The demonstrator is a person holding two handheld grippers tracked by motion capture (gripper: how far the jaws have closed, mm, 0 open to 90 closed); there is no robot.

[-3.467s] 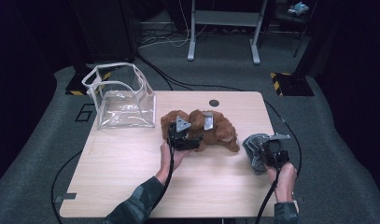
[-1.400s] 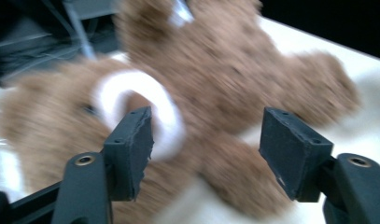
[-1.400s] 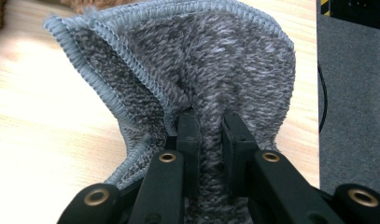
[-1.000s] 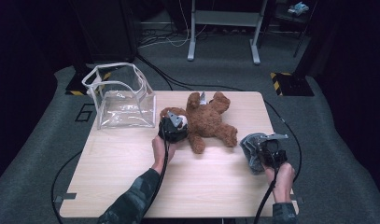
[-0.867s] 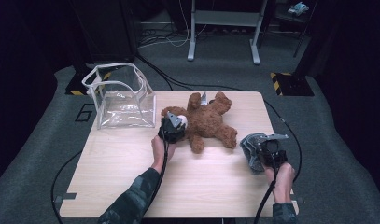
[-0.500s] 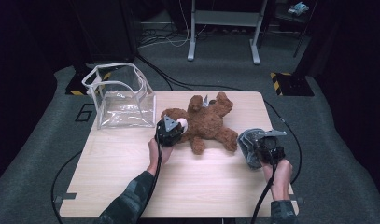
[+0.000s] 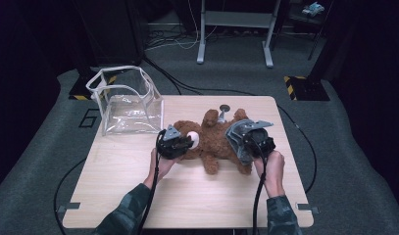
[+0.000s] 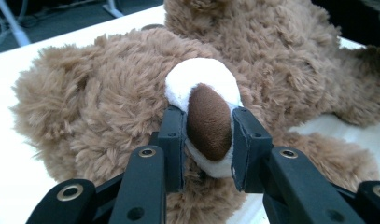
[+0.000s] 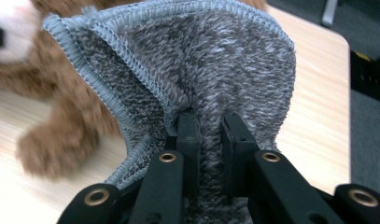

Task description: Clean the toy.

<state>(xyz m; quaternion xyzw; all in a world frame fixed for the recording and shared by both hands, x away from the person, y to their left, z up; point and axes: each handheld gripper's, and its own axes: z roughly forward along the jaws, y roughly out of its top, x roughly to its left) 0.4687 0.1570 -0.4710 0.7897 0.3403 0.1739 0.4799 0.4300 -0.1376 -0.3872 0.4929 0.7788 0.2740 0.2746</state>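
Brown plush teddy bear [image 7: 214,142] on back, mid-table, white snout up; grey knit cloth [image 9: 211,70] bunched, raised just beside it.

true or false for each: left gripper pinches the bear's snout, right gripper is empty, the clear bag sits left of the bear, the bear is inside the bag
1. The left gripper pinches the bear's white snout. True.
2. The right gripper is empty. False: it is shut on a grey knitted cloth.
3. The clear bag stands left of the bear in the high view. True.
4. The bear is inside the bag. False: it lies on the table, outside the bag.
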